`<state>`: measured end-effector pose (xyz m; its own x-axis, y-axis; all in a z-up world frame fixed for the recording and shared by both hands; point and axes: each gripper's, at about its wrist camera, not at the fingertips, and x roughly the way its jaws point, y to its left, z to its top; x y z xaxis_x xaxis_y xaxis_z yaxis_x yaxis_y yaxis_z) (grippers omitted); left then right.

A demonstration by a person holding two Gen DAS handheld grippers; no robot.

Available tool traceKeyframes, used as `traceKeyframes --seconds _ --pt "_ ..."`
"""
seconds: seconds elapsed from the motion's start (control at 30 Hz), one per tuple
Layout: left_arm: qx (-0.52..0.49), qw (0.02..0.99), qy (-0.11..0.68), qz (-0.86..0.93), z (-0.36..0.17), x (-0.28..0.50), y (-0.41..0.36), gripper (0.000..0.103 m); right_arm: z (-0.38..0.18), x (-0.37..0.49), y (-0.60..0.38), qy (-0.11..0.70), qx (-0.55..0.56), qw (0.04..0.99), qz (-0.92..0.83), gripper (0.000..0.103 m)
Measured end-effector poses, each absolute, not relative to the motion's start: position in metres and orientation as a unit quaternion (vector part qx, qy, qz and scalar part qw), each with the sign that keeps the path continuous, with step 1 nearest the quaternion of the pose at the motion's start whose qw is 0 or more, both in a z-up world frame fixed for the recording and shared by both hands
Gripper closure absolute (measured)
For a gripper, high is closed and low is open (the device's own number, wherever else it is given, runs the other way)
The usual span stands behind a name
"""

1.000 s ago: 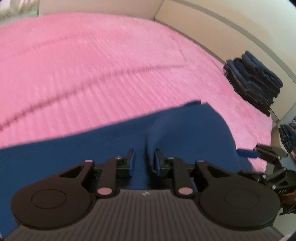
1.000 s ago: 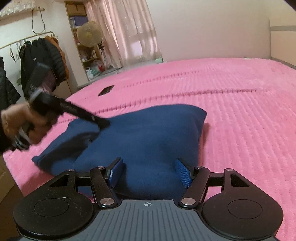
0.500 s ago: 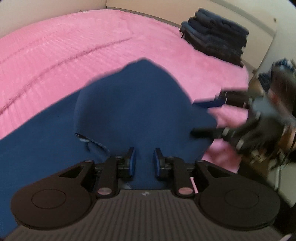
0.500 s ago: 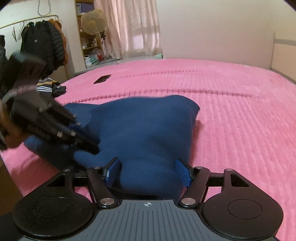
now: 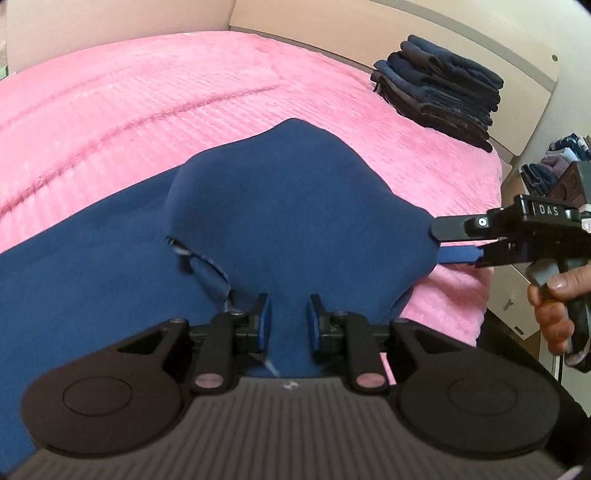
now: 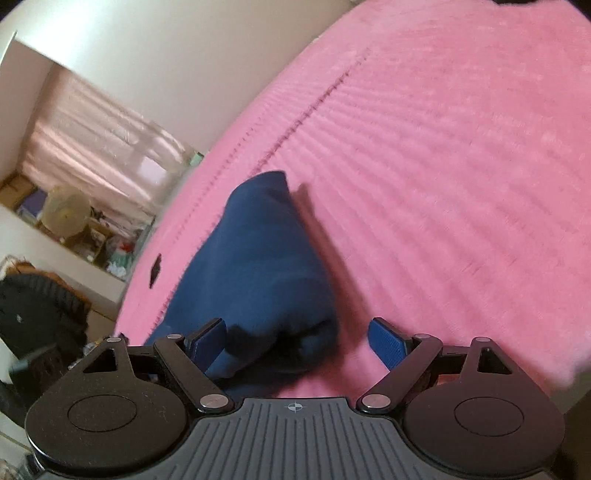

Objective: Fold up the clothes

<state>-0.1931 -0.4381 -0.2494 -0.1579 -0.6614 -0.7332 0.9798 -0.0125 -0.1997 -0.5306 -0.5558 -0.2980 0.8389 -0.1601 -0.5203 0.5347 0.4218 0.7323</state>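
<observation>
A dark blue garment [image 5: 280,221] lies bunched on the pink bedspread [image 5: 147,96]. My left gripper [image 5: 289,325] has its pads close together with a fold of the blue cloth pinched between them. My right gripper [image 6: 299,341] is wide open, its pads either side of the garment's near corner [image 6: 266,280], with cloth against the left pad only. In the left wrist view the right gripper [image 5: 456,240] reaches in from the right, its fingers at the garment's right edge.
A stack of folded dark clothes [image 5: 439,92] sits at the far right corner of the bed by the headboard [image 5: 369,29]. The bed's right edge [image 5: 491,295] drops to the floor. A small dark object [image 6: 156,266] lies on the bedspread; shelves and a fan [image 6: 66,210] stand beyond.
The right gripper has opened wider and tilted sharply, now at the garment's corner. The left gripper has stayed pinched on the cloth, and the view has swung to show the stack.
</observation>
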Motion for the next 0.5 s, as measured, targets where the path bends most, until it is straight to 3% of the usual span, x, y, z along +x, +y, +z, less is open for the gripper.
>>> traceKeyframes --seconds 0.2,0.23,0.27,0.33,0.5 --pt "0.222 0.615 0.347 -0.672 -0.249 -0.194 -0.431 0.085 -0.303 -0.513 -0.552 0.153 0.519 0.811 -0.221 0.02" --pt "0.224 0.618 0.343 -0.671 -0.25 -0.196 -0.43 0.086 -0.303 -0.511 -0.551 0.149 0.519 0.81 -0.227 0.034" --pt "0.225 0.621 0.339 -0.67 -0.25 -0.197 -0.429 0.086 -0.303 -0.51 -0.551 0.146 0.52 0.809 -0.232 0.039" --pt "0.221 0.626 0.336 -0.668 -0.251 -0.199 -0.428 0.086 -0.303 -0.513 -0.555 0.14 0.524 0.807 -0.234 0.059" --pt "0.194 0.643 0.345 -0.656 -0.251 -0.207 -0.429 0.085 -0.282 -0.529 -0.559 0.118 0.504 0.831 -0.205 0.072"
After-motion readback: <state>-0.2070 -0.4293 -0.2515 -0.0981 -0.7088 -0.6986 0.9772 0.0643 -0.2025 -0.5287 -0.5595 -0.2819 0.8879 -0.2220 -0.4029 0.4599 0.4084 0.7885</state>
